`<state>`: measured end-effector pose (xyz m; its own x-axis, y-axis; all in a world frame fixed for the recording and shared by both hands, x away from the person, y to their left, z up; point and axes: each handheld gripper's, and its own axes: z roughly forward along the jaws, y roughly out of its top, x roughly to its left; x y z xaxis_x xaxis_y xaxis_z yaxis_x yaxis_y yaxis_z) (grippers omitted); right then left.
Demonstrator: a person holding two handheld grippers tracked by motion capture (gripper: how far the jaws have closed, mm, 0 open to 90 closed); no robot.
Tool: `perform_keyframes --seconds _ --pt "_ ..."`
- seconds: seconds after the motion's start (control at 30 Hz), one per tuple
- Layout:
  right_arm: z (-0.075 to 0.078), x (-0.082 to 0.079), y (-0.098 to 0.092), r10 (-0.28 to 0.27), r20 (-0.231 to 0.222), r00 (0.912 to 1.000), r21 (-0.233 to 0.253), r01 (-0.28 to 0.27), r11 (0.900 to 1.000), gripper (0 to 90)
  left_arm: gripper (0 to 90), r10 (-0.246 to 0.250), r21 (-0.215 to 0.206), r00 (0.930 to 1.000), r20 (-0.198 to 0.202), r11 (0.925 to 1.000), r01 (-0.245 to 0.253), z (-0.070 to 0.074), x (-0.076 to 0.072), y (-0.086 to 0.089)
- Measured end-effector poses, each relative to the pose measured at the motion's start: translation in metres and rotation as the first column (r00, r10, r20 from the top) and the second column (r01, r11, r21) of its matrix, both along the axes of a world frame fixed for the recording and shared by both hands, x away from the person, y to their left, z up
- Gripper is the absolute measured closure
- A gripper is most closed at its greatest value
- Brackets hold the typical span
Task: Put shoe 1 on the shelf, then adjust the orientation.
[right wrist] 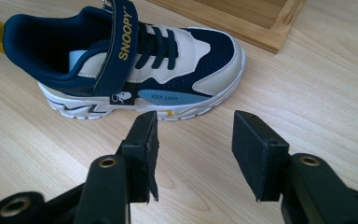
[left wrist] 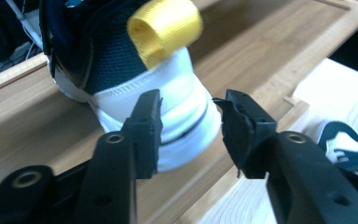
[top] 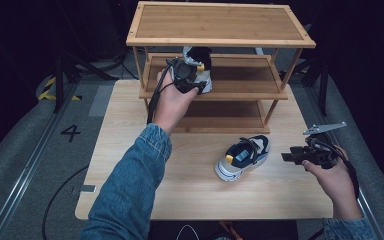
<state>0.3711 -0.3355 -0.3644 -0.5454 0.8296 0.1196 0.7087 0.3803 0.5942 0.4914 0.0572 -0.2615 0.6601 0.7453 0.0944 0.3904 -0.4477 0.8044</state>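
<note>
Upper centre, the open left tool (top: 192, 75) flanks a navy-and-white sneaker (left wrist: 135, 79) near the bamboo shelf's (top: 260, 94) edge and could nudge it off, while the open right tool (top: 292, 156) idles beside its mate (right wrist: 126, 70) on the desk (top: 130, 165).

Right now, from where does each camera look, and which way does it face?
High view: above the person's side, looking down at table, rack, both forearms.
Left gripper view: on the left tongs, open, facing the shelf shoe.
Right gripper view: on the right tongs, open, facing the table shoe.
Shared: both shoes appear in the high view.
</note>
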Motion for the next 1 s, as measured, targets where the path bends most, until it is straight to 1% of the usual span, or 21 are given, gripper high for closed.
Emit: perform_keyframes --seconds 0.03,0.13,0.2,0.27,0.33,0.4,0.47,0.5,0.53,0.57,0.63,0.73,0.77,0.87,1.0 --pt "0.0 0.0 0.001 0.001 -0.002 1.0 -0.001 -0.001 1.0 51.6 53.4 -0.007 -0.006 0.9999 -0.009 1.0 0.007 0.001 -0.005 0.001" --pt "0.003 -0.002 0.005 0.014 0.007 0.9999 -0.005 -0.014 1.0 51.2 46.1 -0.013 -0.002 0.9999 -0.009 0.9999 0.013 0.004 -0.018 0.008" --pt "0.005 -0.003 0.008 0.019 0.009 0.9998 -0.009 -0.019 1.0 51.2 43.5 -0.021 -0.002 0.9996 -0.019 0.9998 0.021 0.005 -0.026 0.013" --pt "0.008 -0.005 0.012 0.027 0.013 0.9996 -0.013 -0.027 1.0 50.3 41.5 -0.031 0.013 0.9992 -0.027 0.9994 0.032 0.005 -0.035 0.02" --pt "0.009 -0.006 0.016 0.039 0.005 0.9992 -0.018 -0.038 0.999 49.3 40.4 -0.037 0.018 0.9987 -0.034 0.9991 0.038 0.003 -0.043 0.025" --pt "0.01 -0.007 0.021 0.053 0.007 0.9986 -0.024 -0.053 0.998 49.3 38.2 -0.043 0.042 0.9979 -0.049 0.9981 0.045 0.001 -0.05 0.03" --pt "0.01 -0.008 0.024 0.064 0.003 0.998 -0.029 -0.063 0.998 49.3 37.1 -0.041 0.05 0.9973 -0.061 0.9978 0.044 -0.003 -0.057 0.034" --pt "0.01 -0.008 0.026 0.071 0.007 0.9975 -0.033 -0.071 0.997 49.3 36.3 -0.048 0.057 0.9958 -0.078 0.997 0.052 -0.006 -0.06 0.037" --pt "0.011 -0.008 0.027 0.079 0.009 0.9969 -0.034 -0.078 0.996 49.3 35.4 -0.051 0.063 0.9948 -0.088 0.9964 0.057 -0.008 -0.063 0.039" --pt "0.012 -0.009 0.028 0.084 0.012 0.9964 -0.035 -0.083 0.996 49.3 35.0 -0.051 0.063 0.9948 -0.088 0.9964 0.057 -0.008 -0.063 0.039" --pt "0.013 -0.01 0.03 0.081 0.004 0.9967 -0.035 -0.08 0.996 49.3 34.4 -0.053 0.074 0.9928 -0.107 0.9954 0.061 -0.014 -0.068 0.043" --pt "0.015 -0.01 0.033 0.096 0.01 0.9953 -0.036 -0.096 0.995 49.3 33.1 -0.048 0.091 0.9912 -0.123 0.994 0.06 -0.023 -0.075 0.048" --pt "0.015 -0.01 0.034 0.1 0.007 0.995 -0.038 -0.099 0.994 49.4 32.6 -0.043 0.088 0.9894 -0.138 0.9945 0.056 -0.028 -0.078 0.051" --pt "0.017 -0.01 0.041 0.12 0.008 0.9928 -0.038 -0.119 0.992 49.8 32.2 -0.041 0.075 0.9854 -0.165 0.9957 0.054 -0.04 -0.086 0.058" --pt "0.02 -0.011 0.051 0.15 0.009 0.9887 -0.041 -0.149 0.988 51.4 31.0 -0.03 0.083 0.9787 -0.203 0.9955 0.047 -0.059 -0.097 0.066"
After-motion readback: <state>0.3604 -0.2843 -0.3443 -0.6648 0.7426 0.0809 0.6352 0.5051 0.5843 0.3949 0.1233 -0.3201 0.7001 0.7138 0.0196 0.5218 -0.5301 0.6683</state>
